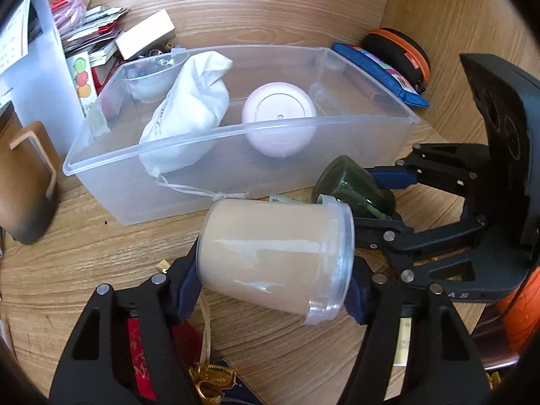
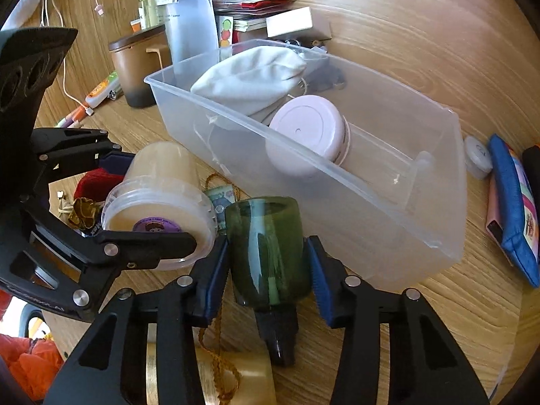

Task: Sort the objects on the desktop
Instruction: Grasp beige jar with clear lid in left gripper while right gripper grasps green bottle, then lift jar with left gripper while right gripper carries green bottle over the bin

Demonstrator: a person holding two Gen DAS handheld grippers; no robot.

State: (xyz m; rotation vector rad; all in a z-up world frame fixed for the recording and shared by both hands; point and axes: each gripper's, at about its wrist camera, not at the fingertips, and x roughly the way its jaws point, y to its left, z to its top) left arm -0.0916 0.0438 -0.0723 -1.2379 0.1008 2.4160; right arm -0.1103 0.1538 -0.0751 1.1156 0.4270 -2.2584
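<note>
Left tool (image 1: pixel 273 290) angled down at table (image 1: pixel 101 263), pads clamping beige jar (image 1: pixel 270 256) lying sideways. Right tool (image 2: pixel 268 263) alongside, angled down, pads gripping green bottle (image 2: pixel 266 246), cap toward camera. Both just before clear bin (image 1: pixel 236 155) holding white pouch (image 1: pixel 189 111), pink jar (image 1: pixel 280 118).

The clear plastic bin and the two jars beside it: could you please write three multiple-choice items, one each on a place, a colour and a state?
1. Where is the pink round container?
A. inside the clear plastic bin
B. on the desk beside the blue pouch
C. on top of the brown mug

2. What colour is the bottle between the right gripper fingers?
A. orange
B. dark green
C. white

3. How does the beige jar in the left gripper lie?
A. upright
B. upside down
C. tipped on its side

A: it shows behind the bin's wall. B: its glass is dark green. C: its lid faces sideways.
</note>
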